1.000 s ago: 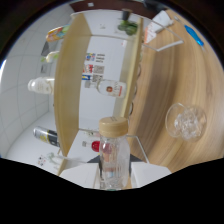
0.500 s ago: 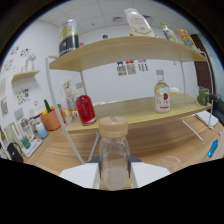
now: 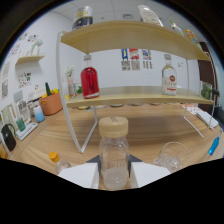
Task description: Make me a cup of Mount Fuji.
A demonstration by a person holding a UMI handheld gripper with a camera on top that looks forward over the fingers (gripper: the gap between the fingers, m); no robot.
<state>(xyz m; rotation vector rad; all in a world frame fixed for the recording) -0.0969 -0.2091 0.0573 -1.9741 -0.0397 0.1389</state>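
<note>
Between the two pale fingers (image 3: 82, 176) of the tongs (image 3: 114, 176) stands a clear bottle (image 3: 114, 159) with a tan cap, upright, its body pressed from both sides, so the tongs are clamped on it. It appears nearly empty, with only a little clear liquid low down. Holding it upright and centred keeps the contents level while it is carried; whether the cap is tight cannot be told.

Just beside the bottle, on the wooden bench (image 3: 150, 132), sits an empty drinking glass (image 3: 172, 156), which is likely where the drink is to be built. Beyond them rises a two-tier wooden shelf (image 3: 137, 95) on white legs. On its lower board stand a red bottle (image 3: 90, 80) and a clear bottle with a red label (image 3: 170, 76); they are kept up off the work area yet within reach, probably as further ingredients. An orange pot with a plant (image 3: 50, 102) sits off to the side of the shelf.

Compared with half a second ago, the view is closer to level and shifted: the red bottle and the labelled bottle sit differently against the shelf, and the glass, not visible then, now shows beside the held bottle. The grip on the bottle looks unchanged.
</note>
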